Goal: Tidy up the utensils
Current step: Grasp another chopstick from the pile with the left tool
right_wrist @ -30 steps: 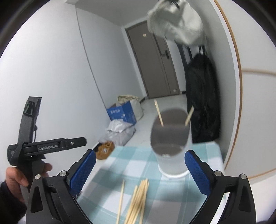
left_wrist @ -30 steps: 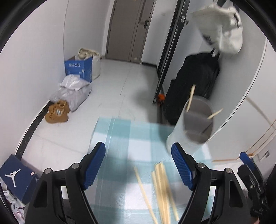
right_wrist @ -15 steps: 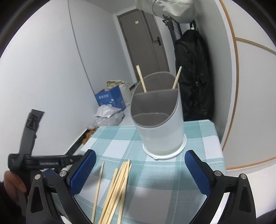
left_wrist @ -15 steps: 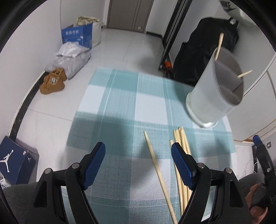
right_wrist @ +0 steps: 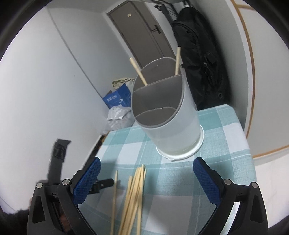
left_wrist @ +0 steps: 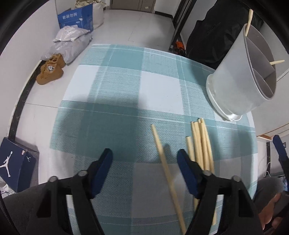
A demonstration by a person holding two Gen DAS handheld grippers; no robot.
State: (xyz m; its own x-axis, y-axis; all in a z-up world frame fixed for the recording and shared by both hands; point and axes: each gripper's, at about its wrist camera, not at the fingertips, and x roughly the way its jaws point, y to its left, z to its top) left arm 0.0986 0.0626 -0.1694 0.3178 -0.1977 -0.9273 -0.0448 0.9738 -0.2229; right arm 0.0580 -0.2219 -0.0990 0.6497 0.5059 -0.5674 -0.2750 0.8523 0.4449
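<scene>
Both claws were over the bench (left_wrist: 159,86), which was covered by a teal-and-white checked cloth.

Left claw (left_wrist: 144,162): jaws spread wide, nothing between the pads. A single chopstick (left_wrist: 166,168) lay loose on the cloth between the two blue pads, nearer the right-hand one, running from mid-bench back toward the near edge. No contact with either pad could be made out.

Just beside it, on the right, lay the bundle of chopsticks (left_wrist: 200,142), roughly parallel and touching one another; the left claw's right pad overlapped its near part in the left wrist view.

Right claw (right_wrist: 146,176): jaws also wide apart, holding nothing. In its view the bundle (right_wrist: 134,195) lay between the pads and the single stick (right_wrist: 114,197) sat slightly apart on the left.

Utensil holder (right_wrist: 169,123): grey, cylindrical, divided inside into compartments, standing upright near the far right corner of the bench (it appears tilted only through the fisheye). Two chopsticks (right_wrist: 138,69) stood in its rear compartment, leaning to opposite sides. The holder (left_wrist: 236,85) stood apart from the bundle.

Beyond the bench: a black bag (right_wrist: 200,59) hanging at the wall, a blue carton (left_wrist: 75,17) and tan shoes (left_wrist: 50,70) on the floor.
</scene>
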